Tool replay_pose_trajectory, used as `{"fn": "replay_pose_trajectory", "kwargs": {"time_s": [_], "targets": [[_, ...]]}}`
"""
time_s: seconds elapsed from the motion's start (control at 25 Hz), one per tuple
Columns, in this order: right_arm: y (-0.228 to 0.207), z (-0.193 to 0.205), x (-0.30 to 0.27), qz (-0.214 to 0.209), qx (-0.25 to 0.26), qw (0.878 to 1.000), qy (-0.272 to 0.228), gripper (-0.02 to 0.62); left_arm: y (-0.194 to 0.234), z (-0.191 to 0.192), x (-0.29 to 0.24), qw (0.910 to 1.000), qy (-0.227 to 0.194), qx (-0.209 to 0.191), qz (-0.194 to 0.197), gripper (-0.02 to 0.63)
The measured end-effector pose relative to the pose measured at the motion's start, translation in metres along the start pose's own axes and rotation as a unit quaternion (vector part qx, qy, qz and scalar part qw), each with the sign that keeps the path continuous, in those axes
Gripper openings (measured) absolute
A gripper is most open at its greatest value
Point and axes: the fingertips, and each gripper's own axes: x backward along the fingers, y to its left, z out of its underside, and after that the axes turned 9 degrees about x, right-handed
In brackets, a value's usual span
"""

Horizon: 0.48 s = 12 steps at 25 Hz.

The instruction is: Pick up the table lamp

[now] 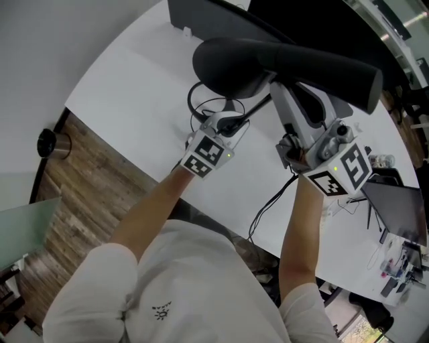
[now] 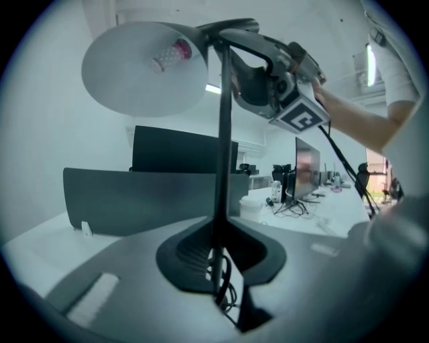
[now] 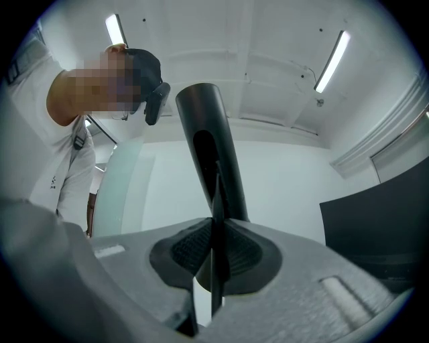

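The table lamp is black, with a round shade [image 1: 231,67] and a thick arm [image 1: 335,70] that reaches right over the white table [image 1: 134,100]. My left gripper [image 1: 230,125] is shut on the lamp's thin upright stem [image 2: 221,167], which runs straight up between the jaws to the shade [image 2: 144,67] and its bulb. My right gripper [image 1: 293,145] is shut on the lamp's upper part, with a thin black edge [image 3: 216,221] pinched between the pads and the dark arm [image 3: 211,147] rising beyond. The right gripper [image 2: 285,84] also shows high in the left gripper view. The lamp's base is hidden.
A black cable [image 1: 268,204] trails from the lamp over the table's near edge. A dark panel [image 1: 201,17] stands at the table's back. A laptop [image 1: 402,208] and small items lie at the right. A metal cup [image 1: 52,143] stands on the wooden floor at the left.
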Motion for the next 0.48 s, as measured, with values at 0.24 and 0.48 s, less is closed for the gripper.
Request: {"fn": "replay_pose_trajectory", "kwargs": {"time_s": [0.24, 0.48], "targets": [[0.012, -0.024, -0.013, 0.005, 0.011, 1.0, -0.005, 0.046, 0.003, -0.02, 0.021, 0.9999, -0.006, -0.011, 0.007, 0.041], [0.012, -0.051, -0.002, 0.009, 0.013, 1.0, -0.008, 0.046, -0.017, -0.04, 0.023, 0.9997, -0.006, -0.016, 0.014, 0.041]]}}
